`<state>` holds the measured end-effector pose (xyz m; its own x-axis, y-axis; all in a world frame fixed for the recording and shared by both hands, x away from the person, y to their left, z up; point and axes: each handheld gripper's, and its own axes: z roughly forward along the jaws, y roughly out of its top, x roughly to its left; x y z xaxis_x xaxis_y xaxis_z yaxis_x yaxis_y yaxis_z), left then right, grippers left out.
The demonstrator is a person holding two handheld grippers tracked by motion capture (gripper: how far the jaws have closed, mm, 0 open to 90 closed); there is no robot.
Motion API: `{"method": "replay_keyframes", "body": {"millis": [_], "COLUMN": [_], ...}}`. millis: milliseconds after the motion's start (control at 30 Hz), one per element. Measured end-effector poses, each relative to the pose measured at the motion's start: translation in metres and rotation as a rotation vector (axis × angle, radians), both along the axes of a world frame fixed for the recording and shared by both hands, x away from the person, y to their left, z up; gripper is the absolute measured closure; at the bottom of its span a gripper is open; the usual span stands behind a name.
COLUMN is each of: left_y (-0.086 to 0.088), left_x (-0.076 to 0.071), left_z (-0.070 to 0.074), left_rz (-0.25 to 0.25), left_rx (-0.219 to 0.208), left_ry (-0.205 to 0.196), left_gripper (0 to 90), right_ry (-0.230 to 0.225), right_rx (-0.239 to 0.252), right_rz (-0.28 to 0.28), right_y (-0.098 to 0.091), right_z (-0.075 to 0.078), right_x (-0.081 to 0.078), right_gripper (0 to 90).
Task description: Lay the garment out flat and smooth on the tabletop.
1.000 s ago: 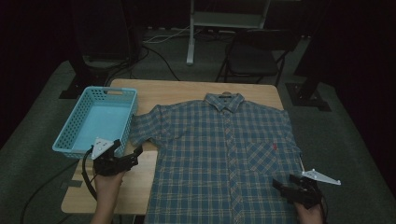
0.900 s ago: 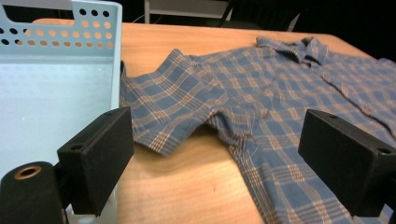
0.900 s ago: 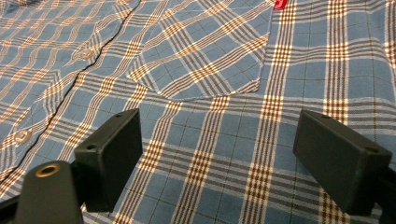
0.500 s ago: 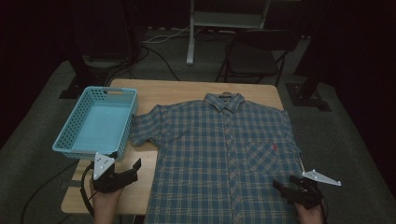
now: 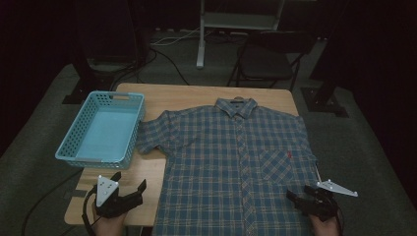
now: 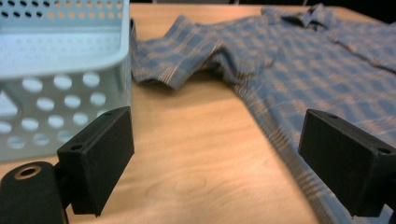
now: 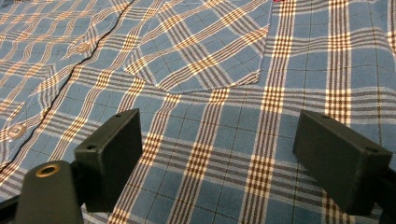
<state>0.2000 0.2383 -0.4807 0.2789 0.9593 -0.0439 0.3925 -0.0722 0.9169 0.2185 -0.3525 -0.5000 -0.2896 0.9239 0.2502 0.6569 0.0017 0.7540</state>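
Since a second ago my left gripper (image 5: 129, 191) has dropped back toward me onto bare tabletop (image 5: 147, 169), jaws wide and empty, the shirt (image 5: 236, 162) hem just to its right, basket (image 5: 101, 130) ahead-left; my right gripper (image 5: 301, 197) hovers wide open over the hem, so grasping looks next
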Motion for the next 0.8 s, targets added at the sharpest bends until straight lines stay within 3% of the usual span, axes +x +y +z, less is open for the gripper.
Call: {"method": "replay_keyframes", "body": {"millis": [133,367,567,800], "left_y": [0.003,-0.001,-0.004,-0.011], "left_x": [-0.002,0.000,-0.002,-0.004], "left_z": [-0.009,-0.019,-0.024,-0.030], "left_rz": [0.030,0.019,0.019,0.022], "left_rx": [0.012,0.050,0.047,0.100], "left_ry": [0.011,0.022,0.019,0.016], "left_gripper": [11.3,11.3,11.3,11.3], "right_ry": [-0.002,-0.008,-0.018,-0.025], "right_rx": [0.003,-0.011,-0.010,-0.017], "right_rz": [-0.005,-0.010,-0.023,-0.025], "right_y": [-0.001,0.001,0.000,0.001], "right_z": [0.000,-0.001,-0.002,-0.003], "right_x": [0.000,-0.001,-0.002,-0.003], "right_gripper": [15.2,15.2,15.2,15.2]}}
